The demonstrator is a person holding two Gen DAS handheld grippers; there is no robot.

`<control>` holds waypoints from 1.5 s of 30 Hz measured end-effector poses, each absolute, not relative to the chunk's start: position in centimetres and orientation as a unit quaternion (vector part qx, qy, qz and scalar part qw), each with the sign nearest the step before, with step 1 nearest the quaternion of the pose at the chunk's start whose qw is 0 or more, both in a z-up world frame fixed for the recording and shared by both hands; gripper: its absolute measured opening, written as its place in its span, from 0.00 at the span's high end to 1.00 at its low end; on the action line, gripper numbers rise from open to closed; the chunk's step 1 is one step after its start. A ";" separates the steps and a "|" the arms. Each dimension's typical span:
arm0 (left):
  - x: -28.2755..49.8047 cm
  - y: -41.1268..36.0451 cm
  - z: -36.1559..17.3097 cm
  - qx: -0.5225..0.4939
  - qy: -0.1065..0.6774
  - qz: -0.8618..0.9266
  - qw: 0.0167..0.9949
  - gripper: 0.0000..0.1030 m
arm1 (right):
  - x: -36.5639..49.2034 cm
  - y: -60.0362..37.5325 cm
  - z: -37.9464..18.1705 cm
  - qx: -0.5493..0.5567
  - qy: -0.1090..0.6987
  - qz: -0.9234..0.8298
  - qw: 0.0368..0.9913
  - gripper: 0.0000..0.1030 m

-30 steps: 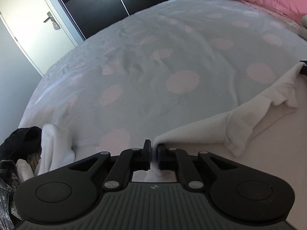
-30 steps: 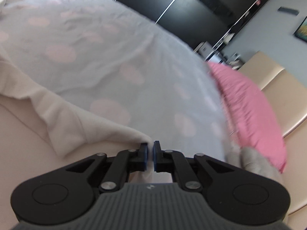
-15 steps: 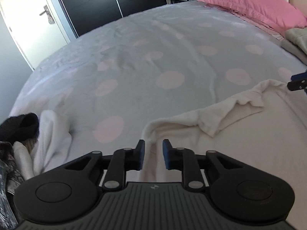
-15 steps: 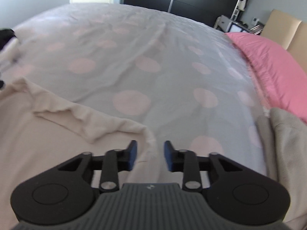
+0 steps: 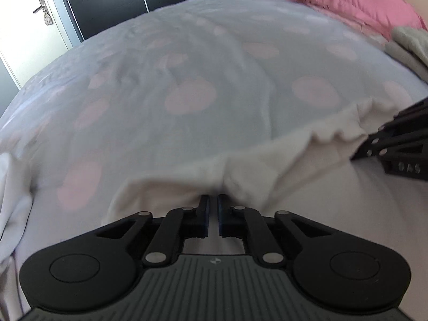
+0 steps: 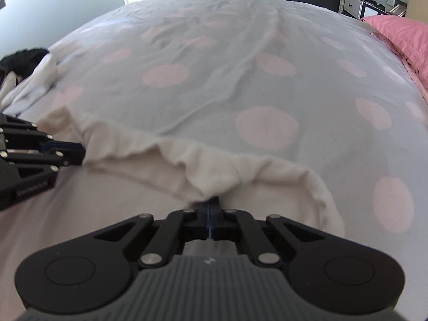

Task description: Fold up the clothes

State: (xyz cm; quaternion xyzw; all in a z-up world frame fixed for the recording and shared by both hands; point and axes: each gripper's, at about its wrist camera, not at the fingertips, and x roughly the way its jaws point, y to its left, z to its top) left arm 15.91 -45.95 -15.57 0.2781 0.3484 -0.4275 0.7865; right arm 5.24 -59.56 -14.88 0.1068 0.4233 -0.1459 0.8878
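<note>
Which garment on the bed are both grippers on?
The cream garment, at its bunched top edge; left gripper and right gripper both meet it. The white and black clothes lie apart.

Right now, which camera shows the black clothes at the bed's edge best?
The right wrist view: a dark black garment lies at the far left edge of the pale dotted bedspread, behind crumpled white laundry. The left wrist view does not show it, only white cloth at its left border.

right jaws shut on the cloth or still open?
Shut. The right gripper has its jaws pressed together with only a hairline between them, and the edge of the cream garment bunches up right at their tips, pinched there.
</note>
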 end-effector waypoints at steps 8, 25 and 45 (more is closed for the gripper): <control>19.3 -47.5 -13.0 0.231 0.325 -0.408 0.822 0.96 | 8.3 -62.4 -12.4 0.119 0.387 -0.193 0.894 0.98; 6.3 -33.2 -7.0 0.305 0.368 -0.366 0.798 0.93 | -11.1 -55.5 -7.4 0.167 0.455 -0.191 0.853 0.68; -10.5 -23.4 -11.5 0.301 0.440 -0.342 0.774 0.89 | -26.8 -43.0 -11.4 0.313 0.486 -0.219 0.786 0.98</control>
